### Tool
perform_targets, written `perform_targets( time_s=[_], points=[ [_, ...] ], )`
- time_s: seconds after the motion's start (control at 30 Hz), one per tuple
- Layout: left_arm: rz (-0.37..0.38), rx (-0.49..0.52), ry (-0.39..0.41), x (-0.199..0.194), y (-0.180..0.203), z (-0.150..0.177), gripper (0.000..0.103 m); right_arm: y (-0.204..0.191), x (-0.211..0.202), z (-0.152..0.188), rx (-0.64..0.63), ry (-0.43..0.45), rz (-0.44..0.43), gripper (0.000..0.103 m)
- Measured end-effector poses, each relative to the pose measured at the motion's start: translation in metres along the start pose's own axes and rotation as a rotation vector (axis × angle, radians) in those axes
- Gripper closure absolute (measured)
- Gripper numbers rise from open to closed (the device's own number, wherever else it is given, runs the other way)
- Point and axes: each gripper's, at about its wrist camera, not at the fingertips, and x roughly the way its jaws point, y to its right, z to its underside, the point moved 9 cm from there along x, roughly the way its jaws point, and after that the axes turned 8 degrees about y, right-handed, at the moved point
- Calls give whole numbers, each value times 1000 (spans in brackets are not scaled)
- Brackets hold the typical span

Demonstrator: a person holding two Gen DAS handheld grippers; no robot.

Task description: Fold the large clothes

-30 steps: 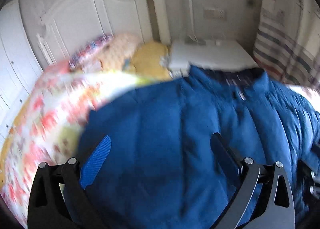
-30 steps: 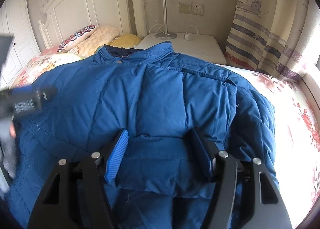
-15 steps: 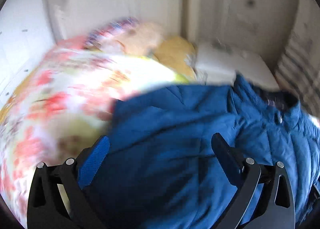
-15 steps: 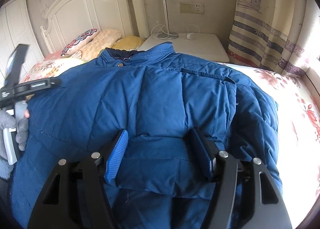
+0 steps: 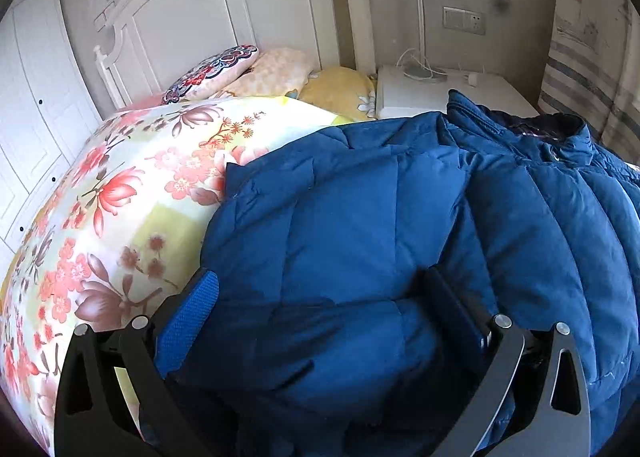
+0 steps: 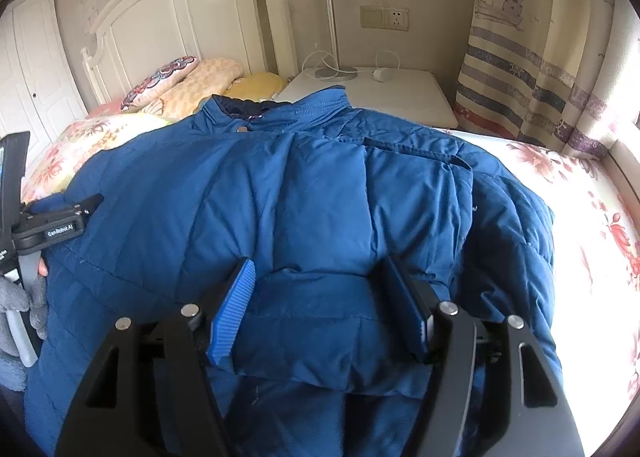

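Observation:
A puffy blue quilted jacket [image 5: 360, 197] lies spread on the bed, collar toward the headboard. My left gripper [image 5: 322, 297] stands wide open low over the jacket's left edge, with bulging fabric between its fingers. In the right wrist view the jacket [image 6: 320, 185] fills the middle. My right gripper [image 6: 320, 297] holds a thick fold near the hem between its pads, and its jaws are opening. The left gripper [image 6: 60, 225] shows at that view's left edge, held by a gloved hand [image 6: 24, 297].
A floral quilt [image 5: 120, 197] covers the bed left of the jacket, with pillows [image 5: 256, 73] against the white headboard [image 5: 240, 9]. A white nightstand [image 6: 400, 93] with a lamp base and cables stands behind. A striped curtain [image 6: 532, 69] hangs at right.
The left gripper has slid left and down from over the jacket's middle to its left edge. The right gripper has stayed in place on the fold.

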Motion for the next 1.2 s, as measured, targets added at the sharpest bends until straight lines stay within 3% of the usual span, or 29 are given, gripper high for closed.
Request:
perform_targets(
  time_s=[0.13,0.23,0.3,0.37,0.47,0.63,0.77,0.8,0.87,0.9,0.97,1.2],
  points=[
    [-7,-7,9,-10,-1,4,4,-7,-8,-8,-16,-46,38,35],
    [-14,-5,10,-11,0,4,4,-22,-30,-43,11,77,19,35],
    [-13,-6,10,-11,-1,4,4,-39,-24,-61,-57,94,25,36],
    [-16,-7,11,-11,-1,3,4,-45,-6,-65,-107,66,38,36],
    [-16,-9,11,-12,-1,3,4,-45,42,-37,-131,-87,42,31],
    [-15,-11,10,-11,-1,3,4,-42,35,-39,-111,-90,-20,33],
    [-14,-15,9,-10,-2,3,4,11,5,-65,-7,49,48,33],
    [-14,-17,8,-9,-2,3,4,36,3,-66,50,58,87,31],
    [-11,-23,8,-9,-2,3,4,78,18,-47,163,-23,113,31],
    [-11,-25,8,-9,-2,3,4,86,28,-35,183,-59,93,27],
    [-11,-25,8,-9,-2,3,4,91,33,-26,224,-26,19,27],
    [-13,-25,9,-10,-3,3,4,97,38,-24,265,-18,-36,23]
  ],
)
